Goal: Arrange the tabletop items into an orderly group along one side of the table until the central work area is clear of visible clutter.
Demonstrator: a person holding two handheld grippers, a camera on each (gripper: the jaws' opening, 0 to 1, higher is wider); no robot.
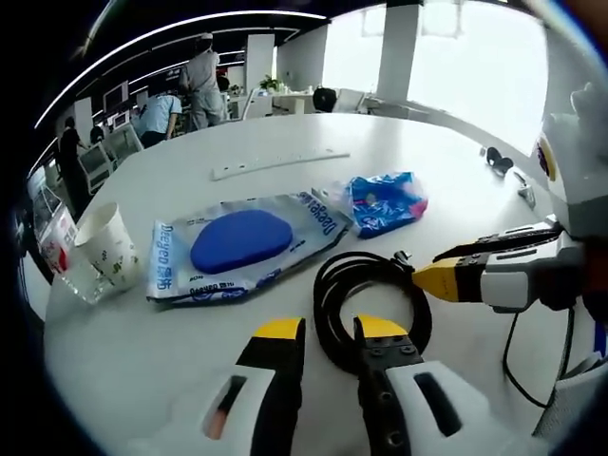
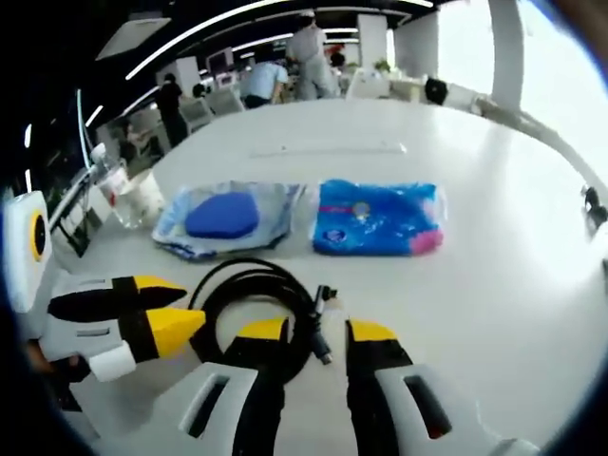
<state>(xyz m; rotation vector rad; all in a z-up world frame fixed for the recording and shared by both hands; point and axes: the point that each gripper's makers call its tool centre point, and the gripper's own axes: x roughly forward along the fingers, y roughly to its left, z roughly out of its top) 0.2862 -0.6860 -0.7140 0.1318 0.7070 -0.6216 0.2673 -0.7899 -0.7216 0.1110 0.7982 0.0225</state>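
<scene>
A coiled black cable [image 1: 372, 285] [image 2: 255, 302] lies on the white table [image 1: 285, 133] just ahead of both grippers. My left gripper [image 1: 330, 332] [image 2: 177, 306] is open, and the coil's near edge sits between its yellow tips. My right gripper [image 2: 318, 332] [image 1: 446, 275] is open too, with the cable's plug end between its jaws. Behind the cable lies a clear packet with a blue pad [image 1: 237, 242] [image 2: 226, 217]. Beside that packet is a blue wipes packet [image 1: 385, 202] [image 2: 378, 217].
A patterned paper cup [image 1: 106, 245] [image 2: 142, 195] and a clear cup [image 1: 71, 277] stand near the table's left edge. A white power strip [image 1: 280, 163] [image 2: 328, 149] lies farther back. Small dark items [image 1: 496, 160] sit at the right rim. People stand at desks beyond.
</scene>
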